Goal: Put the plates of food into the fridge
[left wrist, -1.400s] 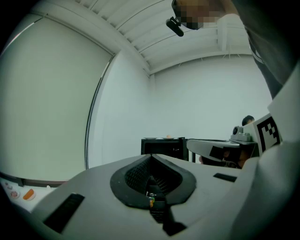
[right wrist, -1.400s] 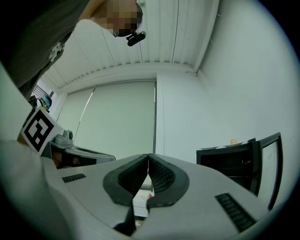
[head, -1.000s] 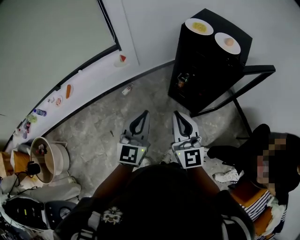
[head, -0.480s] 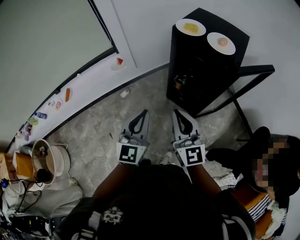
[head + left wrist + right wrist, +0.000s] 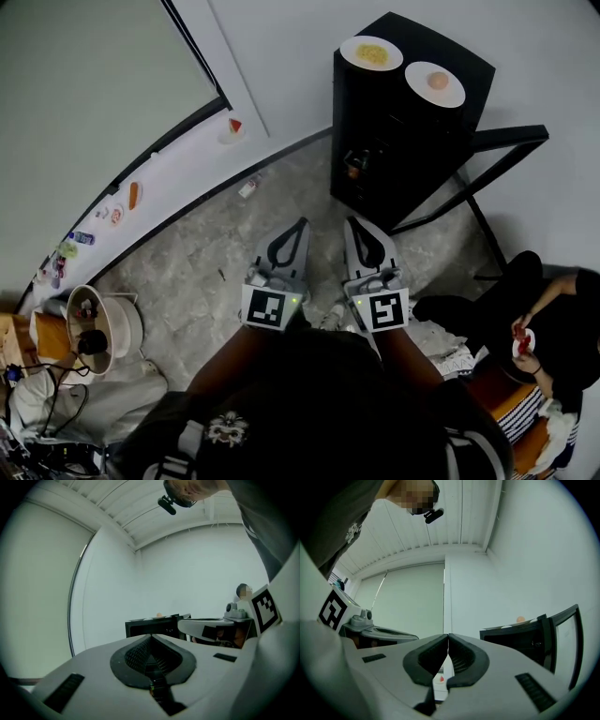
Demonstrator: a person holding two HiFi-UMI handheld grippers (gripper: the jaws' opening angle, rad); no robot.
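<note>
Head view only: both white plates seen from above, on top of the black fridge (image 5: pixel 394 141), along its front edge. Yellow plate (image 5: pixel 371 52) at left corner, heaped yellow food. Orange plate (image 5: pixel 435 83) just beside it, one small orange piece. Door (image 5: pixel 502 141) swung open at right.

Gripper views: plates edge-on, only the orange piece showing. Left tool (image 5: pixel 301 223) and right tool (image 5: pixel 351 223) closed, empty, over floor (image 5: pixel 206 253), well apart from fridge.

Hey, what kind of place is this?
Probably a sparse indoor room staged for a kitchen task, not a real kitchen: a small black fridge with two white plates of food on top, bare white walls, grey marbled floor.
</note>
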